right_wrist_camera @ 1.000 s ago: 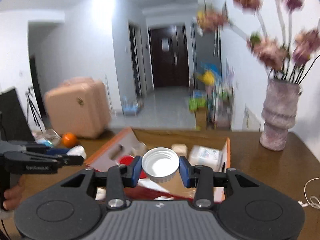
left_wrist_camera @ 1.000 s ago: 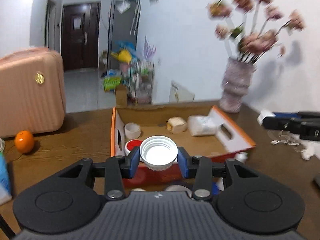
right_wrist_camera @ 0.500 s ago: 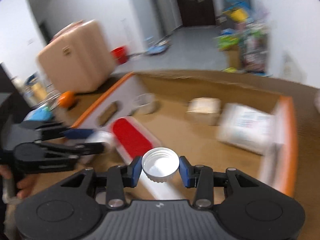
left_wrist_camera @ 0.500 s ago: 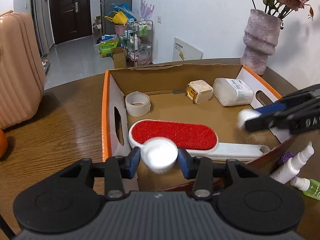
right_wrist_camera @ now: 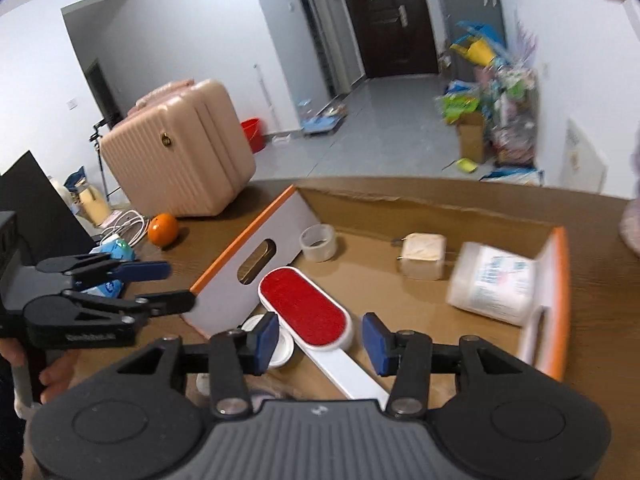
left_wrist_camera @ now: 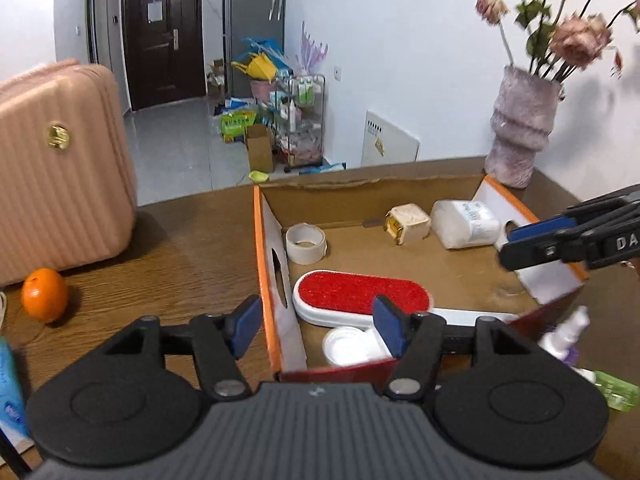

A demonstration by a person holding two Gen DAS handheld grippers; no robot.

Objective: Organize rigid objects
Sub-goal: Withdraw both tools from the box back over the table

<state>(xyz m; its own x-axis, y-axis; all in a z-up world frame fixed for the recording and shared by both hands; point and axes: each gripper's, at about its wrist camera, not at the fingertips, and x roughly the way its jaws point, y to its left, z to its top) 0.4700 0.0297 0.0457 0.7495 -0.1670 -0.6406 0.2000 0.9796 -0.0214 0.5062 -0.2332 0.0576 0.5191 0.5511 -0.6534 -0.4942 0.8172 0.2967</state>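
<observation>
An orange-rimmed cardboard box [left_wrist_camera: 262, 240] [right_wrist_camera: 248, 240] holds a red-and-white lint brush [left_wrist_camera: 360, 294] [right_wrist_camera: 306, 306], a tape roll [left_wrist_camera: 306, 242] [right_wrist_camera: 319, 242], a small cream box [left_wrist_camera: 408, 222] [right_wrist_camera: 424, 252] and a white packet [left_wrist_camera: 466, 222] [right_wrist_camera: 494, 284]. White caps [left_wrist_camera: 350, 346] [right_wrist_camera: 276, 346] lie in the box's near corner beside the brush. My left gripper [left_wrist_camera: 314, 330] is open and empty above that corner. My right gripper [right_wrist_camera: 320, 342] is open and empty over the brush handle. Each gripper shows in the other's view, the right one [left_wrist_camera: 568, 236] and the left one [right_wrist_camera: 120, 284].
A pink suitcase [left_wrist_camera: 60, 168] [right_wrist_camera: 180, 152] and an orange [left_wrist_camera: 44, 294] [right_wrist_camera: 163, 229] sit left of the box. A vase of flowers [left_wrist_camera: 520, 128] stands at the back right. Small bottles [left_wrist_camera: 568, 340] lie right of the box. A blue packet [right_wrist_camera: 108, 264] lies at the left.
Both grippers have opened and dropped their white caps into the box's near corner. Both have drawn back a little from the box.
</observation>
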